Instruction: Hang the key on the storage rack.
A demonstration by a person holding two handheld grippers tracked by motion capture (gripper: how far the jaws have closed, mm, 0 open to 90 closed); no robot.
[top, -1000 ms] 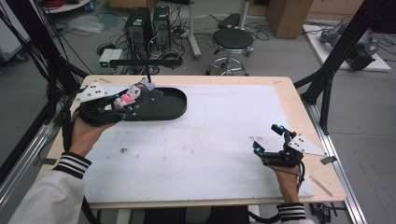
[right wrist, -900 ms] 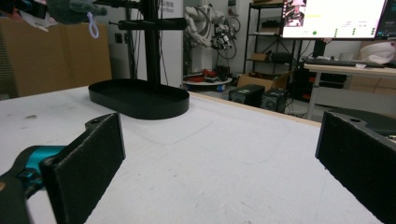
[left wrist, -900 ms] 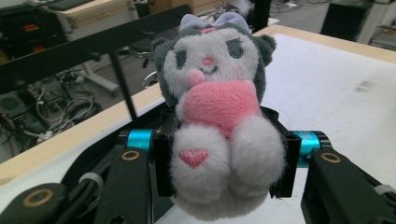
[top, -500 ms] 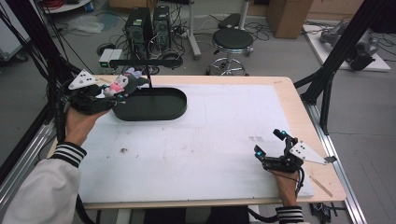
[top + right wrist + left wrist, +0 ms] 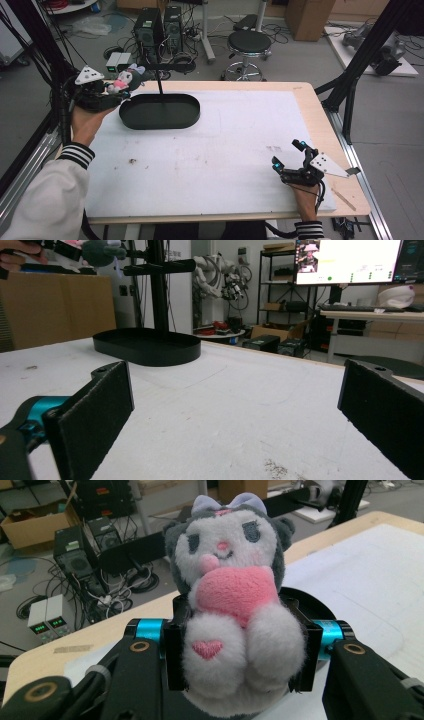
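The left gripper point(image 5: 235, 655) has its jaws clamped on a grey-and-white plush toy point(image 5: 232, 595) hugging a pink heart, held in the air off the table's far-left edge, at about ten o'clock from the black oval tray point(image 5: 160, 111). The right gripper point(image 5: 291, 157) rests at four o'clock on the white table point(image 5: 220, 150), jaws spread wide with nothing between them.
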